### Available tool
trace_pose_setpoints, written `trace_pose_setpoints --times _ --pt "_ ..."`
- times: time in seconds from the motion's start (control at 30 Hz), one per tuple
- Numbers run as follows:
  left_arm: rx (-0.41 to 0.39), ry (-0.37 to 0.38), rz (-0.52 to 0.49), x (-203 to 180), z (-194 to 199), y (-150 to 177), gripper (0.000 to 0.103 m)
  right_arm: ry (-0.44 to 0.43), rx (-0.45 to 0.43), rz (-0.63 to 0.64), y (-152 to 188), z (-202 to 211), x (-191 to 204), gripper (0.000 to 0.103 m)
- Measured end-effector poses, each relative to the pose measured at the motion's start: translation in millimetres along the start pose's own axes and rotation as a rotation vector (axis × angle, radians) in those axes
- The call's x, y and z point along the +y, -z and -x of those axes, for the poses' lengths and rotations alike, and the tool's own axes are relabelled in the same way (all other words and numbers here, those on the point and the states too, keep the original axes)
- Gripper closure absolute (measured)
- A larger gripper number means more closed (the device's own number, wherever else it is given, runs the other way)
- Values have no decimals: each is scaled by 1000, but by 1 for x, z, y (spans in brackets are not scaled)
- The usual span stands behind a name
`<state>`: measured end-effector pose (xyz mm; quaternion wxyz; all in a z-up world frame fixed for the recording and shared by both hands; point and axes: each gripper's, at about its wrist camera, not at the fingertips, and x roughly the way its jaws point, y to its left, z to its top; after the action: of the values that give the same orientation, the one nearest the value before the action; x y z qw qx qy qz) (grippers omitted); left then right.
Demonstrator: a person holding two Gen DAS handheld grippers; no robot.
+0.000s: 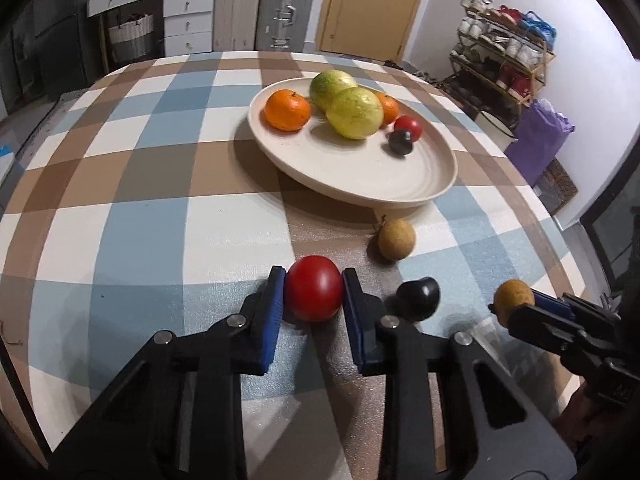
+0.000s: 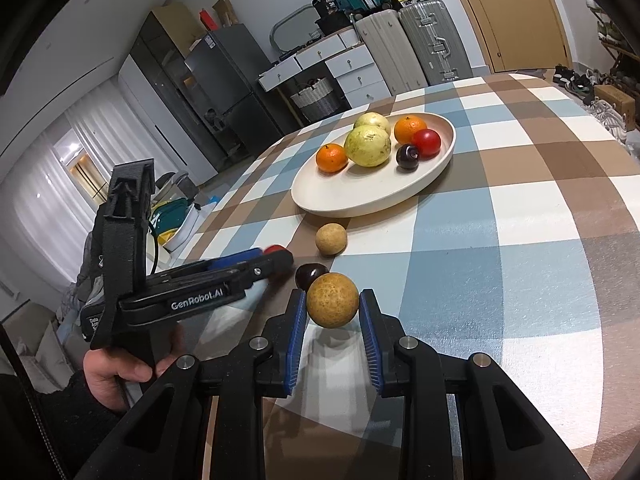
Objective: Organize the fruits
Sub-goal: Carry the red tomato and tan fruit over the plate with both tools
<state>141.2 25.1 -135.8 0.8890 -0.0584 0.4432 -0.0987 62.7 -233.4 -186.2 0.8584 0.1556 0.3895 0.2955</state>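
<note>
My left gripper (image 1: 314, 294) is shut on a red tomato (image 1: 315, 294) just above the checked tablecloth. My right gripper (image 2: 333, 306) is shut on a tan round fruit (image 2: 333, 300), lifted off the cloth; it also shows in the left wrist view (image 1: 513, 298). A dark plum (image 1: 418, 296) lies between the two grippers. A second tan fruit (image 1: 396, 239) lies near the cream plate (image 1: 400, 188). The plate holds two oranges (image 1: 287, 110), two green-yellow fruits (image 1: 354, 112), a small red tomato (image 1: 409, 126) and a dark plum (image 1: 400, 142).
The table (image 1: 140, 168) has a blue, brown and white checked cloth. Drawers and suitcases (image 1: 284, 8) stand behind it, a shoe rack (image 1: 504, 52) at the right. The left gripper's body (image 2: 180, 292) and the hand holding it fill the right wrist view's left side.
</note>
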Motion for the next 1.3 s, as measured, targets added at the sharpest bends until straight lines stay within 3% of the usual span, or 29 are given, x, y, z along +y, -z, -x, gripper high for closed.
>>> trace_pose_setpoints --times 0.77,1.3 --pt "-33 44 -37 -6 27 -1 78 -8 12 26 -9 -4 7 76" --pt "-62 78 -27 -1 32 -48 78 -34 -14 35 -58 -17 11 76"
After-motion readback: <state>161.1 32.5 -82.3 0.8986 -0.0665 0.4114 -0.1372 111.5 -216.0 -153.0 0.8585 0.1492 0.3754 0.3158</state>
